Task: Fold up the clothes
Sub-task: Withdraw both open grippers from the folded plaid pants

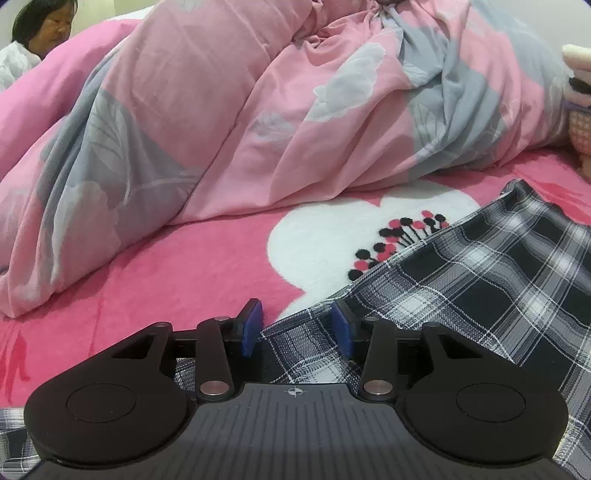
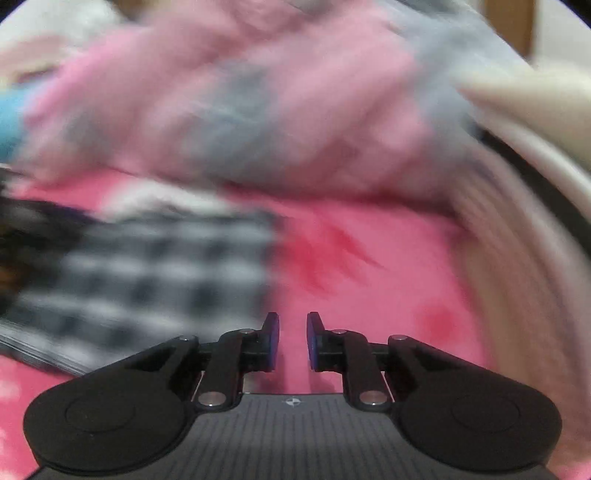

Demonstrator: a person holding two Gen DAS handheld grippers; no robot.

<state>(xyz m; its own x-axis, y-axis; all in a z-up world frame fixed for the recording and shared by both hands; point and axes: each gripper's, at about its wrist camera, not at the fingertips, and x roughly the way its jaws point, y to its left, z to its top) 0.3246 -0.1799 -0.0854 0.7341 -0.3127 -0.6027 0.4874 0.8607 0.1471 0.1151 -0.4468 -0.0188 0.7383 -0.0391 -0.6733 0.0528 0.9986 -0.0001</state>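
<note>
A black and white plaid garment (image 1: 480,280) lies on the pink blanket (image 1: 166,277), spread from the lower middle to the right in the left wrist view. My left gripper (image 1: 297,325) is open, its blue pads on either side of the garment's edge, with cloth lying between them. The right wrist view is blurred by motion. There the plaid garment (image 2: 147,269) lies to the left. My right gripper (image 2: 293,339) is open and empty over bare pink blanket (image 2: 369,295), just right of the garment's edge.
A bunched pink and grey duvet (image 1: 258,110) lies across the back of the bed. A person (image 1: 40,33) sits at the far left. A plush toy (image 1: 578,92) is at the right edge. A pale ribbed object (image 2: 524,258) curves along the right.
</note>
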